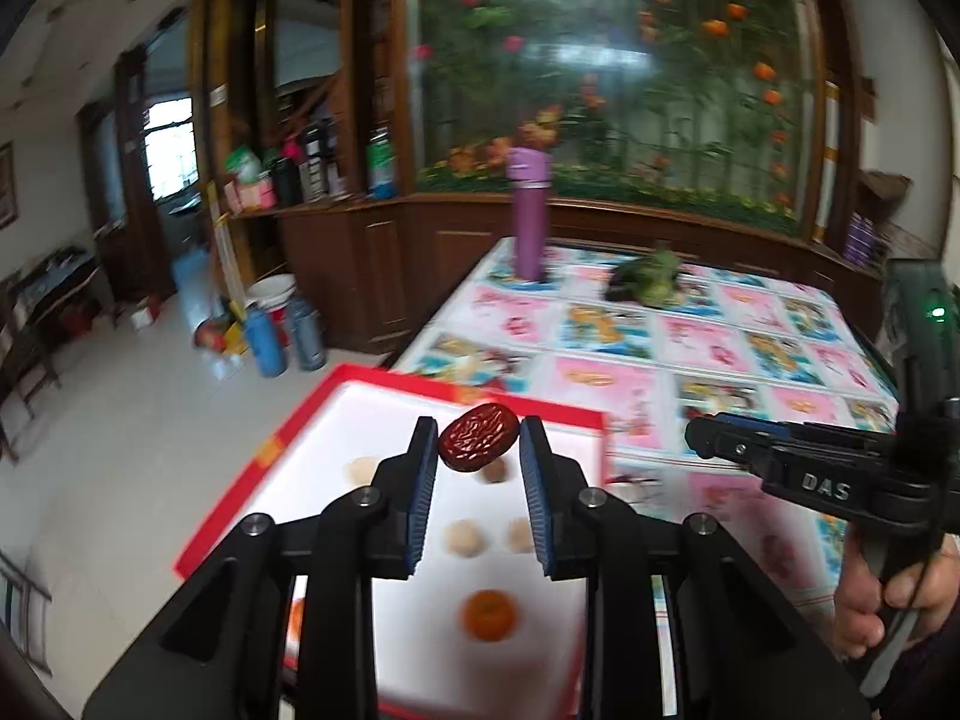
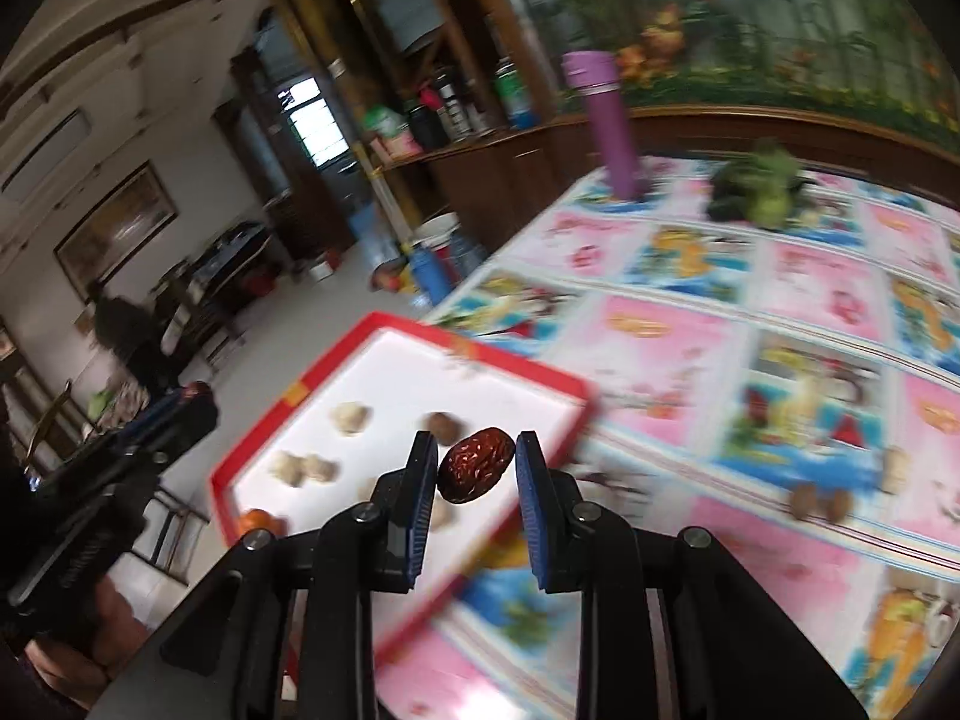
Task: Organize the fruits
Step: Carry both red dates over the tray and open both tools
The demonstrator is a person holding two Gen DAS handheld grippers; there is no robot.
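Both grippers, left gripper point(image 1: 478, 450) and right gripper point(image 2: 476, 463), are each clamping a red date point(image 1: 478, 437) above the tray point(image 1: 336, 396); several fruits are already lying inside, nuts point(image 2: 822, 503) on the tablecloth are remaining.

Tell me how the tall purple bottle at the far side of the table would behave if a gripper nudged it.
The purple bottle stands upright, tall and narrow on a small base, so a push near its cap would likely tip it rather than slide it. Its sides look smooth and round, so once down it would probably roll across the table. It looks rigid; its weight cannot be judged.
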